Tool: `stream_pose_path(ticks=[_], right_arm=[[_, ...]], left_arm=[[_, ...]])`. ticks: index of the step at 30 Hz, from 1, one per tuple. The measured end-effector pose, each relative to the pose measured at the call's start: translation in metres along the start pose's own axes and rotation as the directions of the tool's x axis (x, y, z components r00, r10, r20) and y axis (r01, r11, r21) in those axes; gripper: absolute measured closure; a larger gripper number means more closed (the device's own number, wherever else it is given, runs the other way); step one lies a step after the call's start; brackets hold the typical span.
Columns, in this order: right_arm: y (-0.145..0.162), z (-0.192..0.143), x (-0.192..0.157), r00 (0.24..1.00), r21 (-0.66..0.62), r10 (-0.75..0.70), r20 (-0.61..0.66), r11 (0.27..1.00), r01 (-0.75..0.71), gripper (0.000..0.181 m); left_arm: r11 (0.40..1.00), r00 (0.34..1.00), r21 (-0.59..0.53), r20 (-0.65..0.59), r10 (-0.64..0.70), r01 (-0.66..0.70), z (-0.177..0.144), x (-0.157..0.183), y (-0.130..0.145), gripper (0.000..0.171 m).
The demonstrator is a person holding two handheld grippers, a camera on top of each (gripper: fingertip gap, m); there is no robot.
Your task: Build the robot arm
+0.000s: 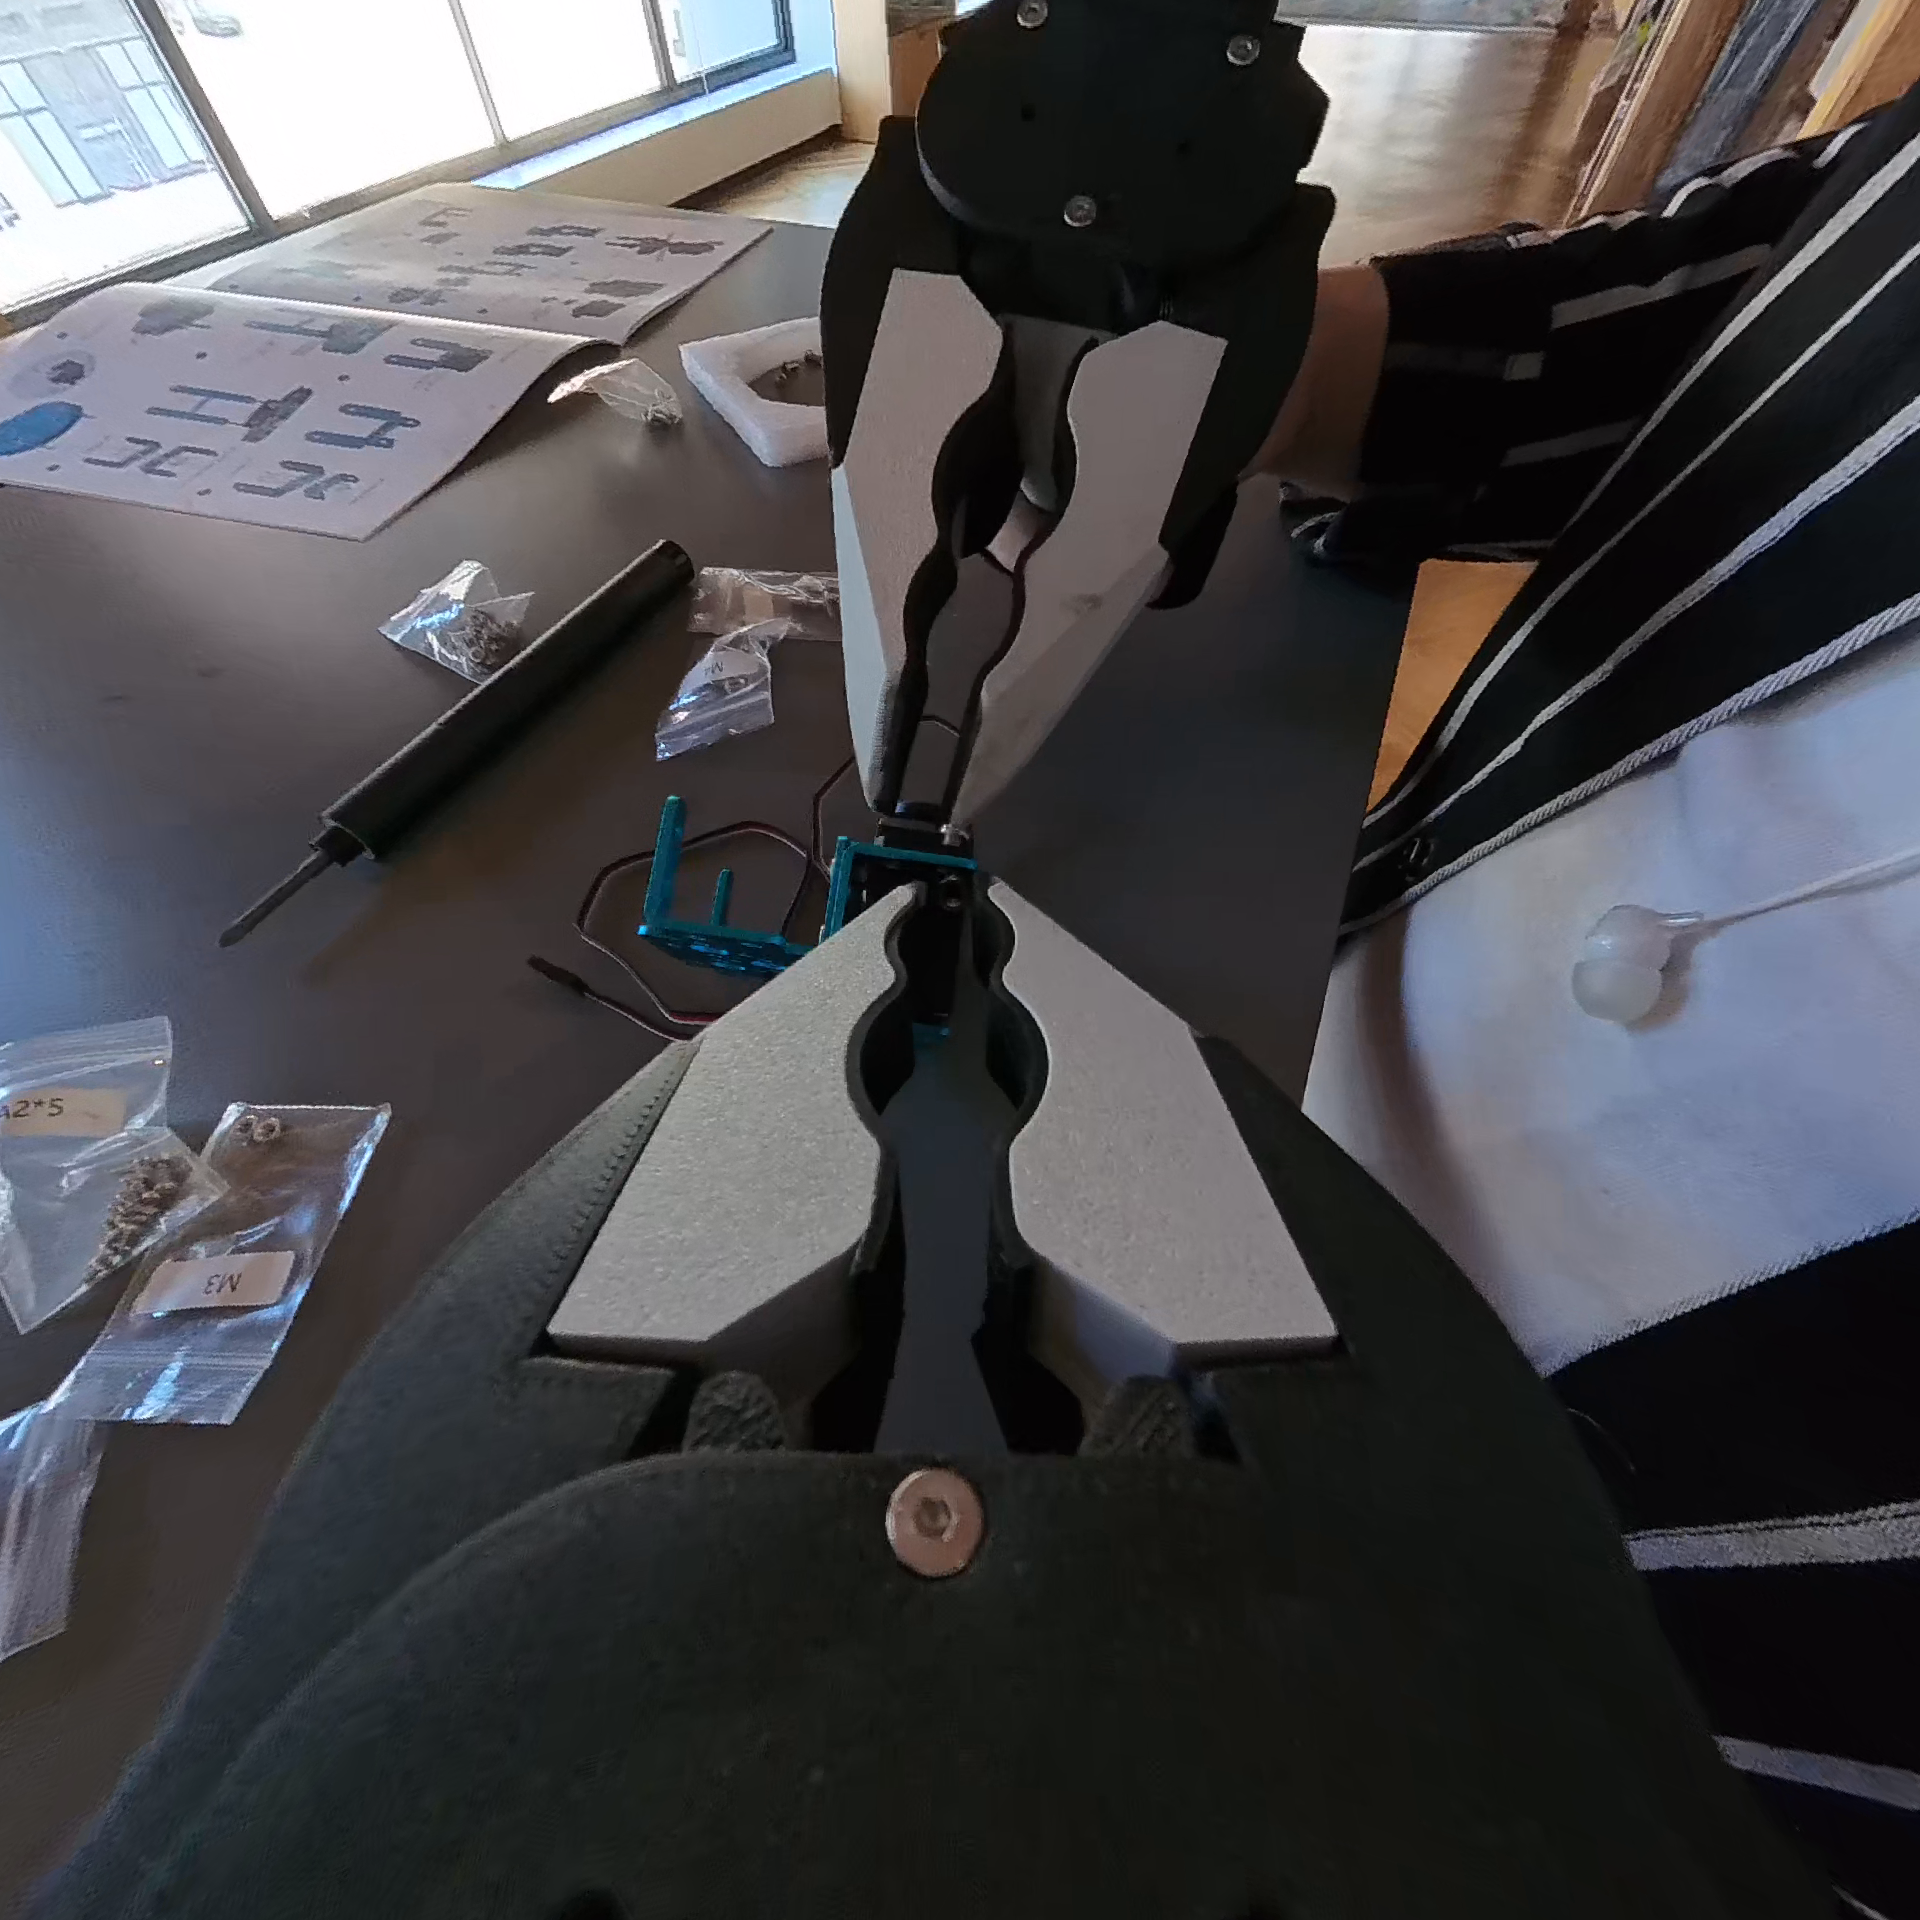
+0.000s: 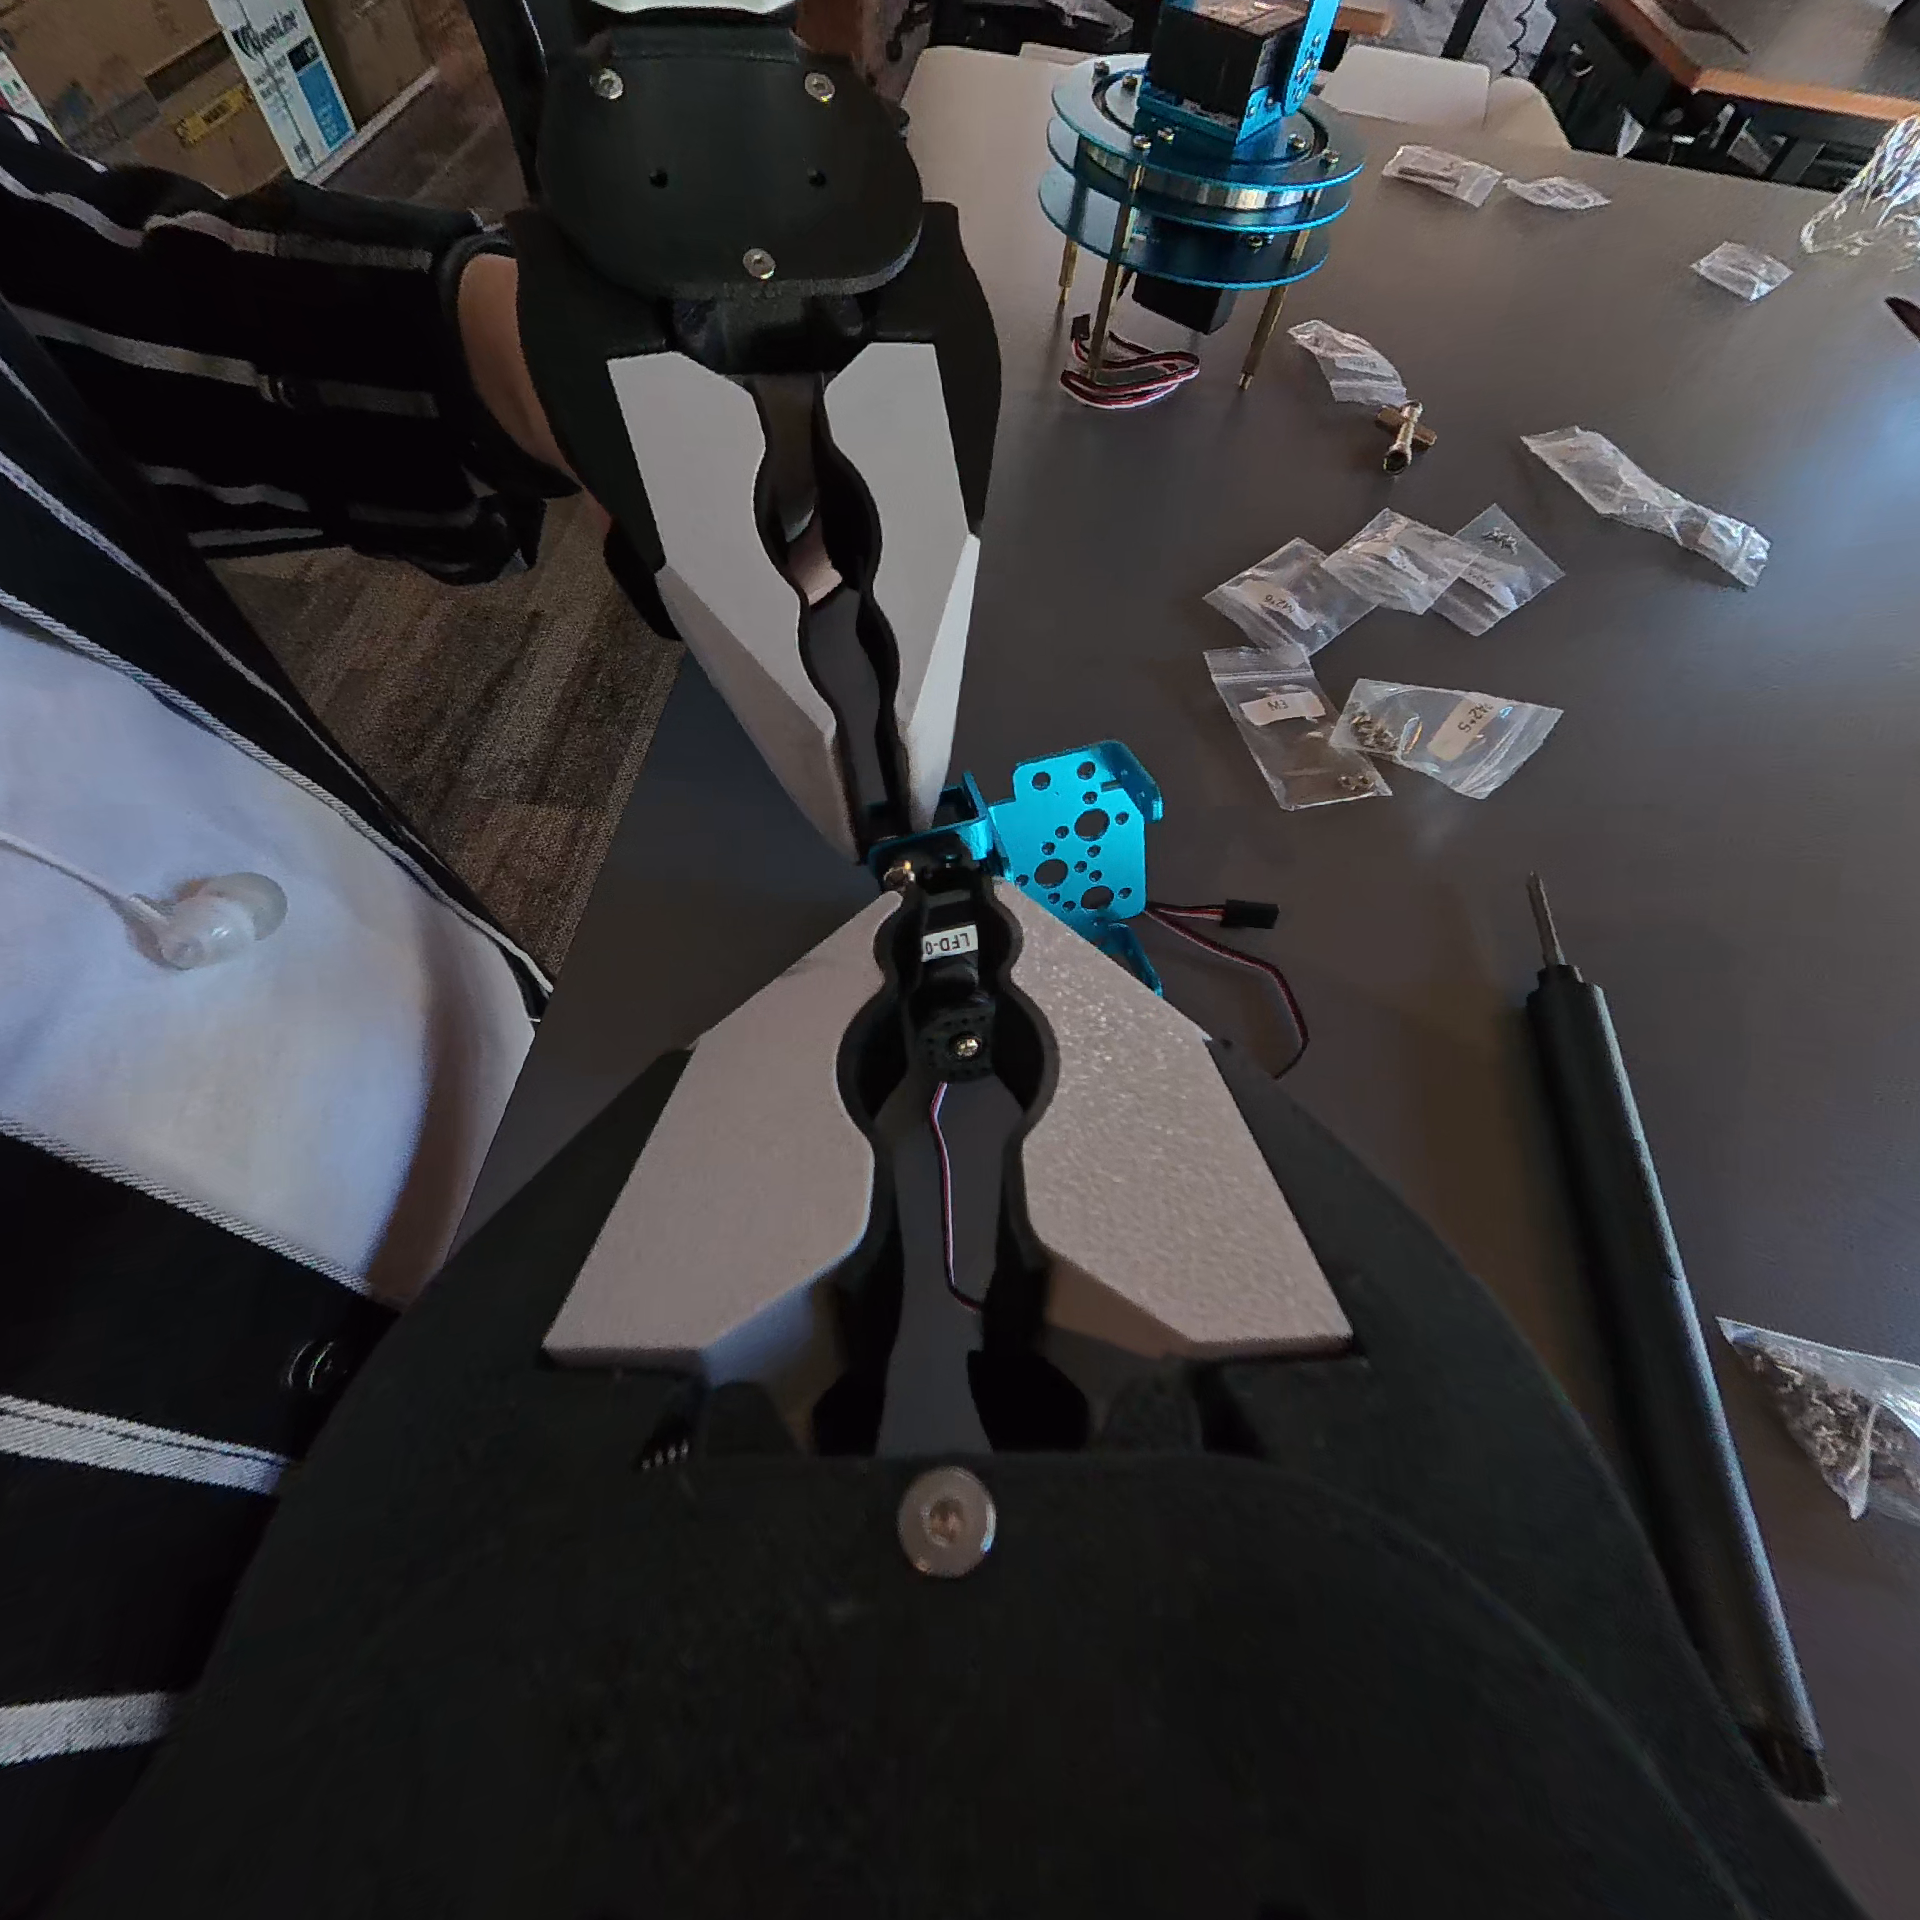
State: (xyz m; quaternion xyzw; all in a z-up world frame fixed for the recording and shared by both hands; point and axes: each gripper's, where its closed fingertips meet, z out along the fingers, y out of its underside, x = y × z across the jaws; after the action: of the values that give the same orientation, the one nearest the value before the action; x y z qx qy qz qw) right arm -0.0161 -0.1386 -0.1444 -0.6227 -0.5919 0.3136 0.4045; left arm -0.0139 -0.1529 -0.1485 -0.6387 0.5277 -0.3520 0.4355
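A blue metal bracket [image 1: 707, 935] with many holes [image 2: 1081, 842] sits low over the dark table [image 1: 208, 727], with a small black servo [image 2: 948, 977] set in its near end. My left gripper [image 1: 948, 904] is shut on the bracket's end. In the right wrist view the left gripper [image 2: 883, 821] comes in from the top. My right gripper [image 2: 948, 904] is shut on the servo body. In the left wrist view the right gripper [image 1: 925, 810] comes down from above, tip to tip with the left. The servo's wire [image 1: 623, 977] trails over the table [image 2: 1247, 956].
A black screwdriver [image 1: 499, 717] lies beside the bracket [image 2: 1662, 1299]. Several small bags of screws [image 1: 208, 1247] are scattered about [image 2: 1382, 727]. An open manual [image 1: 260, 395] and a white foam tray [image 1: 758, 395] lie farther off. A blue round assembly [image 2: 1195, 177] stands behind. A person's torso [image 1: 1610, 1091] is at the table edge. The grippers are tip to tip, or close to it. Left tips and right tips are each some 30 cm from the blue round assembly [image 2: 1195, 177].
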Motion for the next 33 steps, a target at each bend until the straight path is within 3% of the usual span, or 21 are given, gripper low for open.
stream_pose_path(ticks=[16, 21, 26, 33], right_arm=[[-0.002, 0.004, 0.005, 0.993, 0.006, 0.117, 0.020, 0.993, -0.117, 0.162], [0.001, 0.001, 0.003, 0.996, -0.007, 0.084, 0.040, 0.996, -0.084, 0.153], [0.008, 0.003, -0.002, 0.999, -0.069, -0.011, 0.040, 0.998, 0.014, 0.156], [0.004, 0.002, -0.003, 1.000, -0.053, -0.026, 0.014, 0.998, 0.026, 0.156]], left_arm=[[0.999, 0.999, 0.014, 0.015, 0.032, -0.032, -0.002, -0.002, -0.001, 0.167], [0.999, 0.999, 0.025, 0.026, 0.038, -0.038, -0.002, -0.003, -0.003, 0.167], [0.998, 0.999, 0.031, 0.031, 0.045, -0.046, -0.003, -0.002, -0.003, 0.167], [0.993, 0.989, -0.014, 0.083, 0.120, -0.119, 0.000, -0.001, 0.002, 0.167]])
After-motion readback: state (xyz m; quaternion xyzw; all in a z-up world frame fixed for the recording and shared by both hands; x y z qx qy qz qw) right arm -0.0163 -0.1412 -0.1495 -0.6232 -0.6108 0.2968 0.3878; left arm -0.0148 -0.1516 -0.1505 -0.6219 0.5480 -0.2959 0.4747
